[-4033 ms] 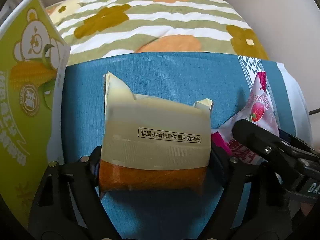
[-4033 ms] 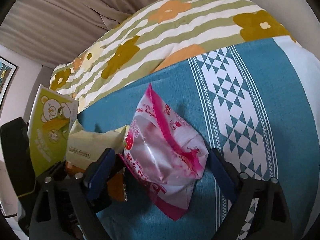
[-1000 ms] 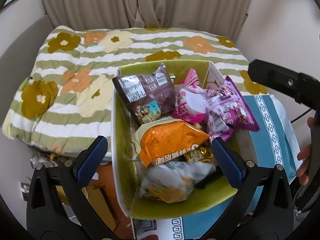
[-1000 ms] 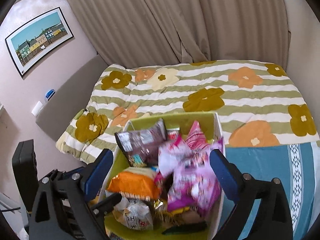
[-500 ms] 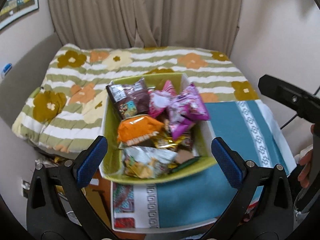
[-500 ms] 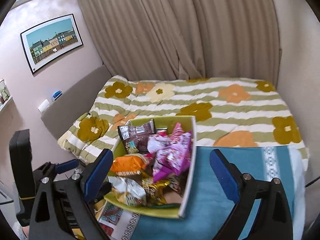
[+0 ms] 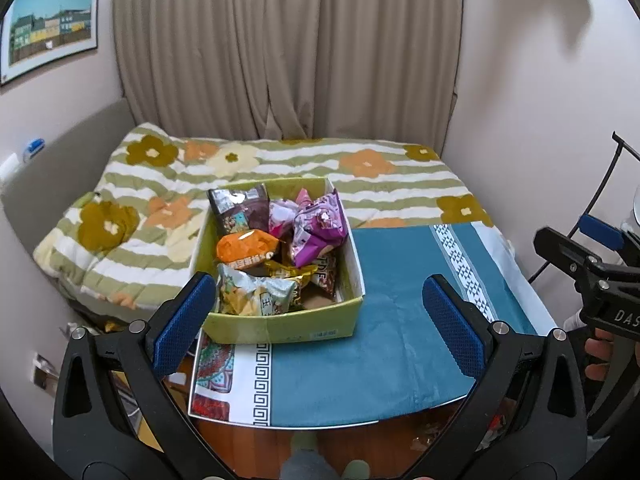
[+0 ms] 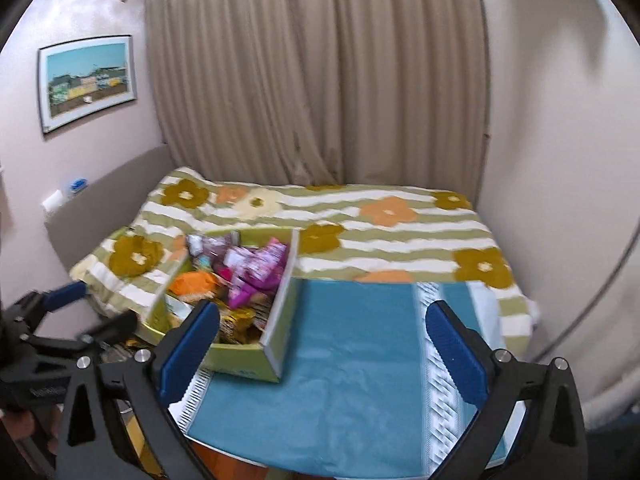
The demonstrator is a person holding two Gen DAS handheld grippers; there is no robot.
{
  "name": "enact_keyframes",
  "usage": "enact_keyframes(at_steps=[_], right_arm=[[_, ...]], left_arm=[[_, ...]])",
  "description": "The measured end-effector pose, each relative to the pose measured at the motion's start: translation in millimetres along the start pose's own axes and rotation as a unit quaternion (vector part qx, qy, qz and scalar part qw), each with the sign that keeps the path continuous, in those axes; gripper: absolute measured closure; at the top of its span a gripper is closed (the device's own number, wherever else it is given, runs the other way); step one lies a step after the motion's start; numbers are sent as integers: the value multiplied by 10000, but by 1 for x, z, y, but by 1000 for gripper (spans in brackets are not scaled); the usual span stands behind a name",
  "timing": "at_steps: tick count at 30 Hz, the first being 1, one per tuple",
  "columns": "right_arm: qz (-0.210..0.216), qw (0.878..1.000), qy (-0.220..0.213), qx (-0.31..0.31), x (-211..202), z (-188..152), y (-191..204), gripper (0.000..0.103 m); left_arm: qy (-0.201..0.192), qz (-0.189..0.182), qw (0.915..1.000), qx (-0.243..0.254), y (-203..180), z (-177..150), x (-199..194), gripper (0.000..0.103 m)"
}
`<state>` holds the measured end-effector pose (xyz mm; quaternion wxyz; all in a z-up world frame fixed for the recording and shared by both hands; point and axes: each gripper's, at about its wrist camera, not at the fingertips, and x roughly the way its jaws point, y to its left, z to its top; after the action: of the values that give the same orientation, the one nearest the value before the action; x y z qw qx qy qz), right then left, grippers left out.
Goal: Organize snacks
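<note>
I see the flowered bed [image 7: 280, 160] behind my teal-clothed table [image 7: 400, 300], where the green box [image 7: 280, 326] sits at the left edge, piled with snack packets [image 7: 280, 248]. My left gripper [image 7: 320, 316] is spread wide, holding nothing, above the table. My right gripper [image 8: 324, 344] is just as wide, touching nothing, the box beside its left finger.

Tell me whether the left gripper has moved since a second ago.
Yes. The left gripper has pulled back and up from the green snack box: the box looks smaller, and more blue tablecloth shows.
</note>
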<state>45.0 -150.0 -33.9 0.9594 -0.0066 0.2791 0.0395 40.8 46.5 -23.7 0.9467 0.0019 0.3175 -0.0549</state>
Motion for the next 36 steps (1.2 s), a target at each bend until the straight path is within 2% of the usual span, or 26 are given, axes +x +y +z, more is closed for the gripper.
enact_keyframes(at_steps=[3,9,36], right_arm=[[-272,9996,-28,49,-9,-10,-9,0],[-471,9988,-53,92,-20,-22,-15,0],[-509,9984,-145,188,-26,-26,-12,0]], left_arm=[[-120,21,9999,11,-5,-7,-9,0],[-351,27,9994,46,-13,-14,-20,0],[-362,13,9993,132,-21,-12,-20,0]])
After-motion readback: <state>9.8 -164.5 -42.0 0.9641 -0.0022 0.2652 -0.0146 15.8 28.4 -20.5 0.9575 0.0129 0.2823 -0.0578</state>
